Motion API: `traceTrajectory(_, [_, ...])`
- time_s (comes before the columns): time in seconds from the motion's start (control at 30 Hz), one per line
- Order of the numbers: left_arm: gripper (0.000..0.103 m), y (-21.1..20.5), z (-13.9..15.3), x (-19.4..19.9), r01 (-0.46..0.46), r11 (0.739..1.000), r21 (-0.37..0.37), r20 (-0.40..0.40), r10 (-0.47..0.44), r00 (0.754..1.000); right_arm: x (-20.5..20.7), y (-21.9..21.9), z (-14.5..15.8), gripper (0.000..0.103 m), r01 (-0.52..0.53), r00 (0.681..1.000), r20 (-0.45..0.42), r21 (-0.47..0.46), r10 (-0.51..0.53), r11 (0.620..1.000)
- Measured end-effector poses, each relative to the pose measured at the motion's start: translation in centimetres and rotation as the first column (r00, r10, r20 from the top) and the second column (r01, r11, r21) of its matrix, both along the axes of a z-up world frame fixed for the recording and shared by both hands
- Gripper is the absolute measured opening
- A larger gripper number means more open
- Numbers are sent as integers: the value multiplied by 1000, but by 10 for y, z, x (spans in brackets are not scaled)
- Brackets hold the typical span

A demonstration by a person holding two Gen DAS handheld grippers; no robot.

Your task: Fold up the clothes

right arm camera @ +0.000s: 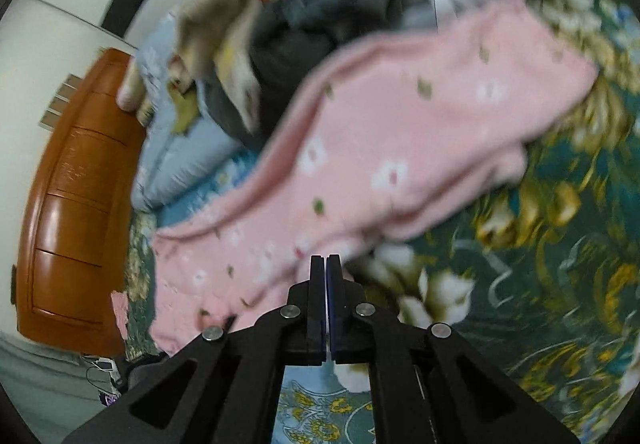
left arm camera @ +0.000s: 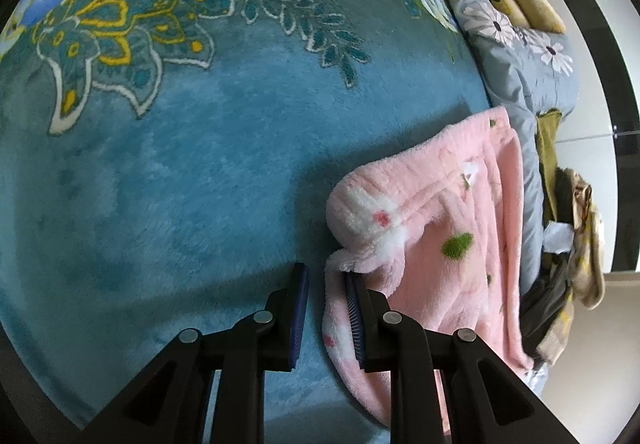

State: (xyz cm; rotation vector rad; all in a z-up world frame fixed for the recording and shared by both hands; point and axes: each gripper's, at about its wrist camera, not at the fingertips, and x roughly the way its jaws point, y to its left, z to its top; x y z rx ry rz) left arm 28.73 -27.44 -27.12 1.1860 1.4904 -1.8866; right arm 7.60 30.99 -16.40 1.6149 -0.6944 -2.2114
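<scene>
Black fingers of the left gripper stand slightly apart with a fold of the pink fleece garment between them, while the right gripper is pressed fully together above that garment, which lies spread on the blue floral blanket.
</scene>
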Motion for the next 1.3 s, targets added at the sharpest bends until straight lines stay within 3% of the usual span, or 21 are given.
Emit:
traceTrajectory(0.13, [22,1,2,-1,9,1000,-11,9,-9,1000,-10,-18,-35,5,9,998,63,21,-10,1000])
traceTrajectory(0.2, [22,1,2,1,4,1000,-7,6,-4,1000,-18,-27,-45,15,21,997,73,20,-22,1000])
traceTrajectory(0.23, [22,2,2,2,2,1000,-5,4,-2,1000,-22,-30,-47,20,27,997,77,21,-28,999])
traceTrajectory(0.47, [22,1,0,7,-27,1000,11,-11,27,1000,-20,-43,-39,22,23,997,78,0,-23,1000])
traceTrajectory(0.53, [22,1,0,10,-34,999,15,-16,34,999,-13,-43,-36,40,1,998,66,9,-2,1000])
traceTrajectory(0.6, [22,3,-1,10,-31,999,13,-15,32,999,-6,-43,-35,43,-24,998,53,27,22,999])
traceTrajectory(0.97, [22,6,-3,16,-42,999,9,-17,43,999,-38,-65,-54,41,4,996,87,124,-15,992])
traceTrajectory(1.03, [22,6,-3,19,-48,999,11,-23,48,999,-38,-65,-52,8,31,995,94,101,-40,994])
traceTrajectory(1.3, [22,5,-4,10,-14,1000,8,-25,14,1000,-14,-34,18,5,-1,998,-66,-135,-8,991])
